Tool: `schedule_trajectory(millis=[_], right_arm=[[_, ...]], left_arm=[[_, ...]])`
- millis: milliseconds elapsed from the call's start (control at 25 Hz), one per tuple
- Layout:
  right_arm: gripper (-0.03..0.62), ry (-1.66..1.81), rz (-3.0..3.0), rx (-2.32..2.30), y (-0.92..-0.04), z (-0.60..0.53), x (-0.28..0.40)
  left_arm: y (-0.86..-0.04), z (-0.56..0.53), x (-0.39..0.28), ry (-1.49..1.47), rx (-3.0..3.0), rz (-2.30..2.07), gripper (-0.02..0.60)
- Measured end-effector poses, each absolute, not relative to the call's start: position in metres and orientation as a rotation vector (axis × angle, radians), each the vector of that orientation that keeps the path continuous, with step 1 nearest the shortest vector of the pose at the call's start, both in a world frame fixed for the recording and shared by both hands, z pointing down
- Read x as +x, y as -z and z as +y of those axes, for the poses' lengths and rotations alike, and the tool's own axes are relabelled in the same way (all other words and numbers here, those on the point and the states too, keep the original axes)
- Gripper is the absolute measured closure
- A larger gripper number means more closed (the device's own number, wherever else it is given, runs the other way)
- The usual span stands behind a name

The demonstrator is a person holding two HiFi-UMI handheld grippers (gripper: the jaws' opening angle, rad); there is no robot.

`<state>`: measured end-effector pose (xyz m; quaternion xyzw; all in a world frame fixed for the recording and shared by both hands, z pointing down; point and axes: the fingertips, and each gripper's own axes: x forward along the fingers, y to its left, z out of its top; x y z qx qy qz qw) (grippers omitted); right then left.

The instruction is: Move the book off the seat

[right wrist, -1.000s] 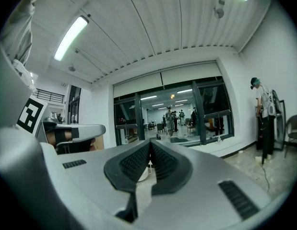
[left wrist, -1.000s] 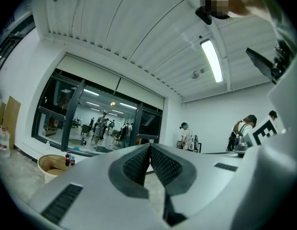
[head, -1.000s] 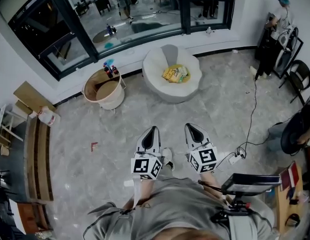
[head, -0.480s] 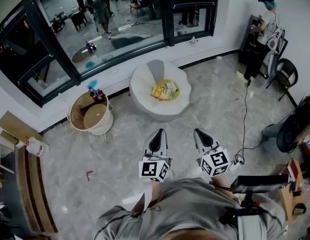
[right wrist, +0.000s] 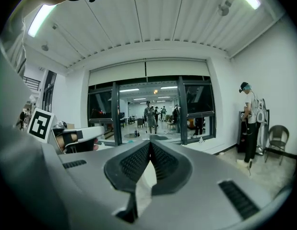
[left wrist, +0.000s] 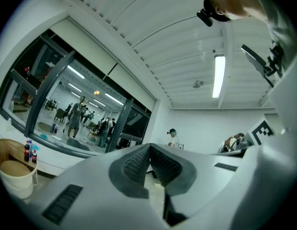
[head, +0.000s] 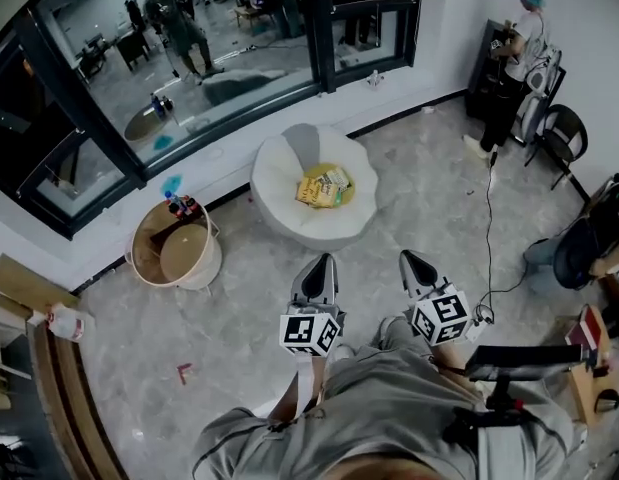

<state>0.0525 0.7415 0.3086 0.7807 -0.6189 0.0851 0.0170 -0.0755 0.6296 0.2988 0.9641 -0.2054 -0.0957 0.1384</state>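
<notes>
The left gripper (head: pixel 322 265) and the right gripper (head: pixel 409 261) are held side by side, each with jaws closed together on nothing. Well ahead, the yellow book (head: pixel 324 188) is seen lying on the round white seat (head: pixel 273 174).

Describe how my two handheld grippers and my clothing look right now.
The left gripper and right gripper have pale grey shells tapering to a point, with dark inner faces. Each carries a cube of black-and-white square markers: left cube, right cube. Up close, the pads are dark and finely ribbed. The person wears a grey top.
</notes>
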Motion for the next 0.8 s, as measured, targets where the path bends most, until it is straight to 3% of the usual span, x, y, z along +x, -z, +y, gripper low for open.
schedule_trajectory(millis=[480,800], right_arm=[[0.580,-0.342,-2.125,2.304,-0.338,0.622,0.089],[0.580,-0.306,-2.405,2.122,-0.327,0.471,0.161]], left_arm=[[-0.331,0.561,-0.045,0.252,2.630,-0.766,0.569],[-0.310,0.441,0.030,0.247,2.680,-1.018,0.569]])
